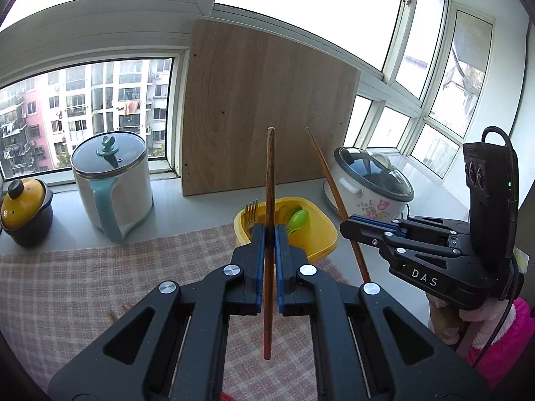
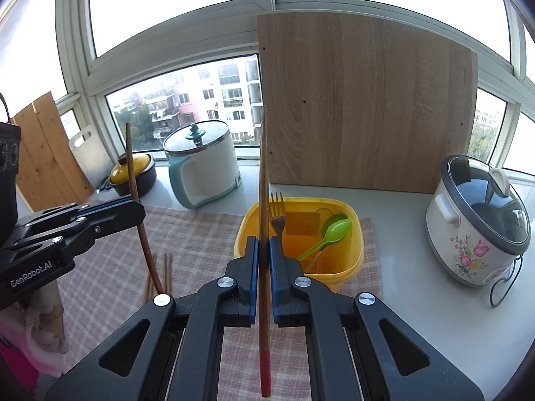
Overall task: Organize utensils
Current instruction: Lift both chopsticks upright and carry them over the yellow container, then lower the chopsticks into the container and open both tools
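Slim brown wooden chopstick w/ red end (image 1: 269, 234) pinched upright in left gripper (image 1: 270, 234); right gripper (image 2: 264, 250) clamps another (image 2: 263, 234), both near yellow plastic tub (image 2: 354, 254). Light, stiff, smooth; mid-shaft hold likely steadiest.

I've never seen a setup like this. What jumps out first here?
Two black grippers, left and right, each pinch one upright chopstick. Just behind them a yellow tub holds a fork and a green spoon, on a checked cloth.
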A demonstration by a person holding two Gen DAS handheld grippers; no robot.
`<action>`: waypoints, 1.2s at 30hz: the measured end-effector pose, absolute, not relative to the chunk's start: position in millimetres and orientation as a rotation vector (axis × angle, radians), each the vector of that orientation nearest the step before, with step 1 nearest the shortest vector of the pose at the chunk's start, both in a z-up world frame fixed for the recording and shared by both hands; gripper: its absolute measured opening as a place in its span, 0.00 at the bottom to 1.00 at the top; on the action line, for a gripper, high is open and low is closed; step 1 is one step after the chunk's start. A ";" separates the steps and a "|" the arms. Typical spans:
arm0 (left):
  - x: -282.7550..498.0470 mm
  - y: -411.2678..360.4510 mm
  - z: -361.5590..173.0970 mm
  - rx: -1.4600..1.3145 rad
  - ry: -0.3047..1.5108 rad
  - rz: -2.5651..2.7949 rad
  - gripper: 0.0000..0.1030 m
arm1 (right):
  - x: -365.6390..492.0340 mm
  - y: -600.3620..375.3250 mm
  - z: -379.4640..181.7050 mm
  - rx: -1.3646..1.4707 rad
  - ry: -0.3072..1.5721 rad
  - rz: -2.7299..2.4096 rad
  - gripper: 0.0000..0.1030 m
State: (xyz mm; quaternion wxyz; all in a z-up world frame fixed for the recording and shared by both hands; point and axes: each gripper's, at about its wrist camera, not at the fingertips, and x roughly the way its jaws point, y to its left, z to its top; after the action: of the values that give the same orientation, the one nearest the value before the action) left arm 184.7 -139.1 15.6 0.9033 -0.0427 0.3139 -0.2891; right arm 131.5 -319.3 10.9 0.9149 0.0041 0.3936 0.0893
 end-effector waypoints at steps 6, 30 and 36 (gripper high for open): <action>200.1 -153.0 34.0 -0.083 0.616 -0.602 0.03 | 143.6 -331.6 17.0 0.004 0.796 0.157 0.05; 274.7 -202.6 45.3 -0.075 0.601 -0.563 0.03 | 216.1 -361.2 9.4 0.064 0.754 0.087 0.05; 288.7 -199.4 31.1 -0.096 0.631 -0.545 0.03 | 231.7 -363.4 -7.1 0.082 0.769 0.076 0.05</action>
State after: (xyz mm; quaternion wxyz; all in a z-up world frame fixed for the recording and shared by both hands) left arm 288.7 -199.4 31.1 0.9132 -0.0468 0.3065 -0.2643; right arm 231.7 -363.4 -7.1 0.9255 0.0400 0.3747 0.0371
